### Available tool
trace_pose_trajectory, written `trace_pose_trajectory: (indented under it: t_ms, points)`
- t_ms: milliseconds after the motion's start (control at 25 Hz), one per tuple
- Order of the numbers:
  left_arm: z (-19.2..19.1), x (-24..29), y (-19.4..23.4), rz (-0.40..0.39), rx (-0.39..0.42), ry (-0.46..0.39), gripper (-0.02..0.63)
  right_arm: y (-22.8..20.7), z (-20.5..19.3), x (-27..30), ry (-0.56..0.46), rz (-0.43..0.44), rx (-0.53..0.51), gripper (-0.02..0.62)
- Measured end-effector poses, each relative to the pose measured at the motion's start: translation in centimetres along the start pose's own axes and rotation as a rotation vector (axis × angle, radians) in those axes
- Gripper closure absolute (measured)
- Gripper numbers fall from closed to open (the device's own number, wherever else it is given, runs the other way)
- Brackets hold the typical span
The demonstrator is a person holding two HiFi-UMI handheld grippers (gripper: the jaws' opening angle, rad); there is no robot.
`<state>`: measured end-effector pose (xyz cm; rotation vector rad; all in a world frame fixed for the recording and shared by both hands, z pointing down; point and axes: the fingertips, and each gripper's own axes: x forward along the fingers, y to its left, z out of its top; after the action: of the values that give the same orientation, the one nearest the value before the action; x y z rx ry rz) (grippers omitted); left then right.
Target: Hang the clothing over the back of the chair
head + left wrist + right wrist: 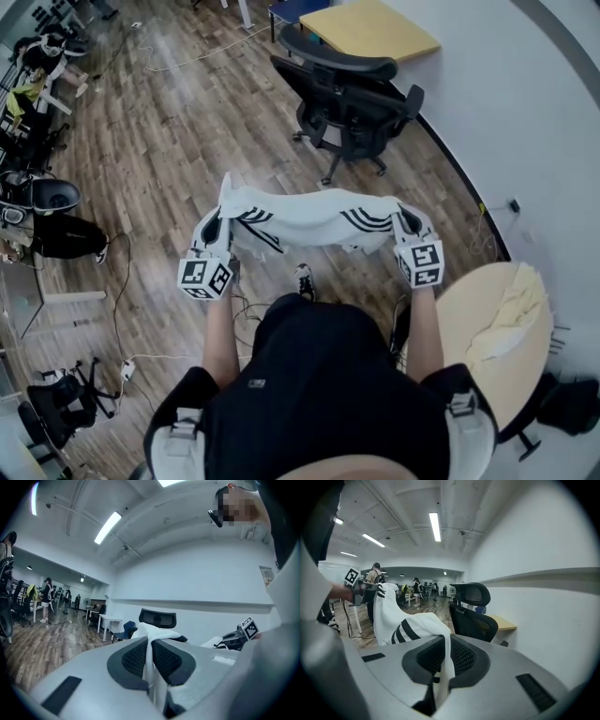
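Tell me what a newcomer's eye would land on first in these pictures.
First comes the white garment with black stripes, stretched in mid-air between the left gripper and the right gripper, each shut on one end. Beyond it, near the wall, stands a black office chair with its back bare. A round table holding a crumpled cream cloth sits at the person's right.

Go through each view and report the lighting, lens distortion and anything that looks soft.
Head view: even, soft light; the white garment and chair are sharp; straight lines bow near the edges. Left gripper view: fisheye with a dark rim, ceiling light blown out, the left gripper close and slightly soft. Right gripper view: same fisheye and rim, a glaring ceiling tube, the right gripper crisper.
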<state>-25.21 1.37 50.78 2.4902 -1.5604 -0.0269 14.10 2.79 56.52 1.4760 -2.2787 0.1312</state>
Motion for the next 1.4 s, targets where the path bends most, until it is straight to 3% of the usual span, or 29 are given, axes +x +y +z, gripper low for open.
trace_pose_trajectory:
  t_ms: [440, 680, 1400]
  points:
    - [0.4, 5.1, 2.1, -0.053, 0.002, 0.005, 0.592, -2.1, 0.3, 2.3, 0.013, -0.063, 0.051, 0.586]
    - [1.0, 7.4, 2.5, -0.099, 0.013, 0.005, 0.592, -3.4, 0.8, 2.9, -0.03, -0.107, 0.1, 0.586]
    - [1.6, 10.3, 4.3, -0.165, 0.029, 0.005, 0.591, -3.1, 1.1, 3.8, -0.036, -0.174, 0.124, 0.586]
